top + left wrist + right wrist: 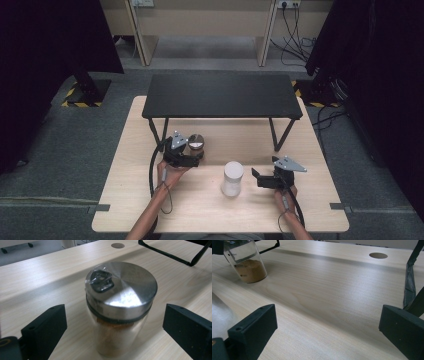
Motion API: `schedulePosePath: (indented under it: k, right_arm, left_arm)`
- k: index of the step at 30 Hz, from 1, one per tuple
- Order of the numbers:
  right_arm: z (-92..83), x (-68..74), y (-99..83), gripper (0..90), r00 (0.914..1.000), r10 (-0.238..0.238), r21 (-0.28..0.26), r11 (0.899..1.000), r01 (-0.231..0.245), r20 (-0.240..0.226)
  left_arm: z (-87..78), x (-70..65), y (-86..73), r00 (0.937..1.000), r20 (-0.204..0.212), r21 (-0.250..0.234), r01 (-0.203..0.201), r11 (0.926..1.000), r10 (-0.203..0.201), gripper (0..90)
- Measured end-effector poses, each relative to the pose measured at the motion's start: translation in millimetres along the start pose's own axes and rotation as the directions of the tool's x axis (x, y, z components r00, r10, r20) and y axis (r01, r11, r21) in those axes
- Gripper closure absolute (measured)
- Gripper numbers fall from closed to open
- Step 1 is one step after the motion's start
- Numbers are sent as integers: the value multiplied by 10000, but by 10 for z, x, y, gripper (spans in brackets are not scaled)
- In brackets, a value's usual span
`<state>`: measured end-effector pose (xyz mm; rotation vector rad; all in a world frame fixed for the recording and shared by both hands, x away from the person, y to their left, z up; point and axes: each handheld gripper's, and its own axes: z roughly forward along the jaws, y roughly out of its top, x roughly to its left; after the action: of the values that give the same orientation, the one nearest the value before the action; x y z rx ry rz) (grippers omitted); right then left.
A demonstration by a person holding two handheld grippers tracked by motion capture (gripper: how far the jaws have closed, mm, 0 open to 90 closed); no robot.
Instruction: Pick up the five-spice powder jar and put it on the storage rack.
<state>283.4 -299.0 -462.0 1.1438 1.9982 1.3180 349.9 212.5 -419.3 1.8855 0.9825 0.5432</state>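
While the glass spice jar (120, 312) with its steel lid stands upright on the bench (150, 200) in front of the black rack (220, 95), I bring my left claw (113, 327) around it, jaws apart on both sides and not touching, so I can grip below the lid. My right claw (327, 330) waits released over bare wood beside the white jar (232, 178).

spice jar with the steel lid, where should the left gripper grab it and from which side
Grip the spice jar on its clear glass wall just under the steel lid, coming in level from the person's side. It stands upright and round, and the open left gripper already straddles it, pads not touching.
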Motion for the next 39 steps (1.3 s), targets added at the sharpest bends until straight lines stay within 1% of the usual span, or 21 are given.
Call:
schedulePosePath:
  k: [6,7,9,11,14,15,17,18,20,21,22,27,31,33,35,38,39]
  right_arm:
    - [0,-1,-1,18,10000,11,-4,10000,-11,-4]
    - [0,-2,-1,18,10000,7,-6,10000,-7,-8]
    - [0,-2,0,18,10000,-6,-3,10000,6,-10]
    - [0,-2,0,18,10000,2,-2,10000,-2,-13]
    - [0,-4,-1,18,10000,14,-4,10000,-14,-19]
    - [0,-5,-1,18,10000,19,-5,10000,-19,-20]
    - [0,-6,-1,18,10000,24,-5,10000,-24,-24]
    - [0,-5,-1,18,10000,29,-4,10000,-29,-20]
    - [0,-4,-1,18,10000,13,-7,10000,-13,-19]
    - [0,-4,-1,18,10000,10,-7,10000,-10,-20]
    - [0,-4,-1,18,10000,15,-7,10000,-15,-19]
    - [-1,-2,-2,18,10000,16,-9,10000,-16,-10]
    - [-1,-5,-2,18,10000,37,-15,10000,-37,-17]
    - [-1,-6,-2,18,10000,38,-14,10000,-38,-18]
    - [-1,-5,-2,18,10000,33,-14,10000,-33,-18]
    - [-1,-4,-3,18,10000,45,-16,10000,-45,-10]
    - [-1,-5,-3,18,10000,42,-15,10000,-42,-14]
  left_arm:
    - [111,-43,76,9999,-86,223,-53,9997,55,57]
    - [133,-47,79,9999,-123,282,79,9996,-75,64]
    - [164,-30,74,9997,-144,350,207,9992,-202,75]
    - [194,-13,75,9996,-204,460,212,9987,-203,93]
    - [216,7,68,9996,-176,463,223,9987,-215,120]
    - [234,8,53,9998,-131,384,152,9991,-147,142]
    - [247,-14,53,9998,-200,394,9,9992,-1,184]
    - [254,-19,49,9998,-186,376,4,9993,3,206]
    - [266,-2,34,10000,-4,279,-16,9996,16,250]
    - [268,-9,30,10000,18,248,-56,9997,56,287]
    - [270,-27,37,9999,-54,268,-98,9996,99,299]
    - [267,-26,22,10000,-51,203,-39,9998,40,304]
    - [248,-30,30,9999,-77,236,-110,9997,112,305]
    - [222,-16,30,10000,24,207,-78,9998,78,306]
    - [182,18,31,9998,218,170,32,9998,-36,305]
    - [108,31,54,9995,294,202,-91,9998,85,305]
    - [91,38,57,9994,345,191,-70,9998,63,306]
